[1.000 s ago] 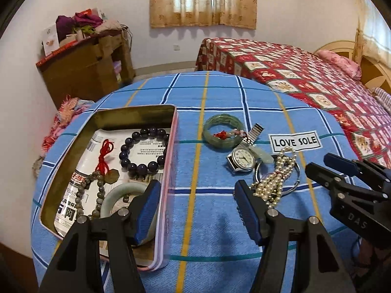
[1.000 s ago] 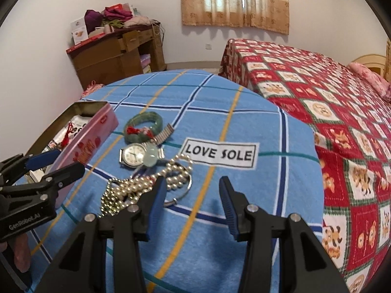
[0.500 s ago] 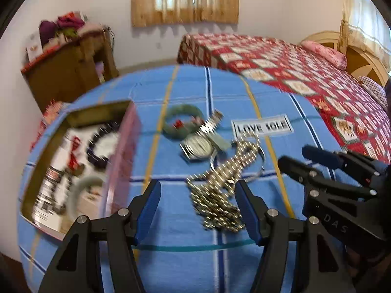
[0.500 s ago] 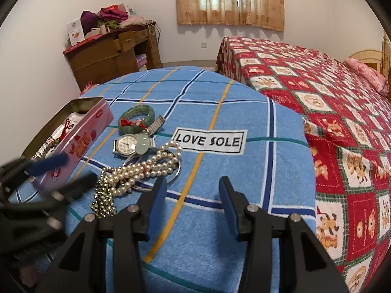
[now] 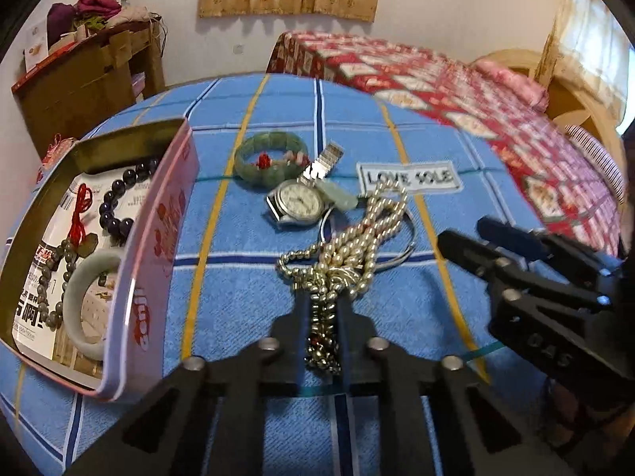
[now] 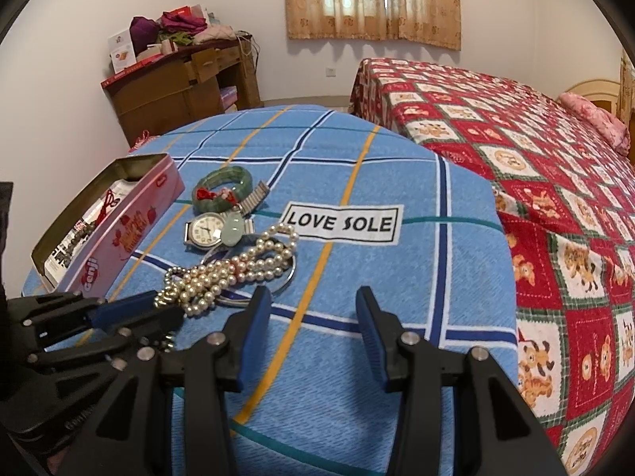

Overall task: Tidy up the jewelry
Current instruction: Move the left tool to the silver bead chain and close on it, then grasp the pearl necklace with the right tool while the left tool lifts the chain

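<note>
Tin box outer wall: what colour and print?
Pink with red print on the tin box; white "Genji" lettering near one end. Right wrist view shows it best.

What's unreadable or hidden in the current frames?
- Tin contents: right wrist view, near wall hides most.
- Silver bangle: both views, pearl necklace covers it.
- Necklace's gripped end: left wrist view, left gripper fingers hide it.
- Bed: left wrist view, motion-blurred.

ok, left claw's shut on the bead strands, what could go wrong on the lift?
1. The left claw pinches only the near end of the pearl necklace; the far loops could slip or swing.
2. The strands lie over the metal bangle and touch the wristwatch, so either could get dragged.
3. The tin box has a raised wall that trailing loops could catch.
</note>
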### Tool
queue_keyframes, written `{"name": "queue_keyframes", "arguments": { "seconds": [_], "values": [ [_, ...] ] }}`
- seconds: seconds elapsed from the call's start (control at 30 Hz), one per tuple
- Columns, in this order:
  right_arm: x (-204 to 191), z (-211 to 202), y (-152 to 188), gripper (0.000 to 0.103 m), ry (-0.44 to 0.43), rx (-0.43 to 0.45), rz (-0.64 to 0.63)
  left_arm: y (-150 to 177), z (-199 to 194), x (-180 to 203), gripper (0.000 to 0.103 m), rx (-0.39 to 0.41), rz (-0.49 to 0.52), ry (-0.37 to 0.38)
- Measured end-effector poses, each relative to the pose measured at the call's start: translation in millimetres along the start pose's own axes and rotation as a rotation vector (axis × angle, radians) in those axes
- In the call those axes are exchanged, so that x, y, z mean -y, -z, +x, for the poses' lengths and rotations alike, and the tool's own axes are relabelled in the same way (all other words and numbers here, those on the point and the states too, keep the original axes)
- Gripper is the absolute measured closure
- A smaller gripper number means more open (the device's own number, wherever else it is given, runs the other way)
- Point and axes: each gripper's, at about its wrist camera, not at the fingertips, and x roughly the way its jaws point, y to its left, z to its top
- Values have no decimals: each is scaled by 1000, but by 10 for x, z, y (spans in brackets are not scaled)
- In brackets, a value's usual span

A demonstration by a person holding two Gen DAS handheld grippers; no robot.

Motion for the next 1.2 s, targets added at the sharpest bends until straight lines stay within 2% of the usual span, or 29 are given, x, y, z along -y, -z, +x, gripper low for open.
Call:
{"name": "queue_keyframes", "arguments": {
  "seconds": [0.1,0.23,0.37,0.7,0.83,1.0,1.03,1.07,1.13,1.17,1.2],
  "values": [
    [-5,12,-2,56,3,-2,4,-44,-154,-63,98,48,-12,13],
    [-16,14,-19,56,2,-2,4,-168,-336,-211,98,100,-40,19],
    [-57,44,-95,56,-12,-2,2,-261,-376,-252,99,133,-16,-12],
    [-144,317,-280,56,-28,-57,7,-528,-543,-326,99,216,-22,19],
    [-153,397,-331,56,-42,-73,14,-586,-604,-335,99,244,-24,13],
    [-171,462,-380,57,-55,-83,23,-624,-459,-376,99,222,-29,8],
    [-170,471,-383,62,-59,-83,24,-616,-427,-382,99,214,-32,8],
    [-170,475,-384,73,-66,-85,24,-611,-388,-390,99,205,-35,9],
    [-184,463,-379,80,-70,-81,15,-602,-331,-404,99,193,-34,3],
    [-191,452,-379,89,-66,-75,10,-599,-316,-413,99,189,-36,4],
    [-202,436,-380,92,-69,-68,4,-597,-310,-419,99,187,-37,3]
  ]
}}
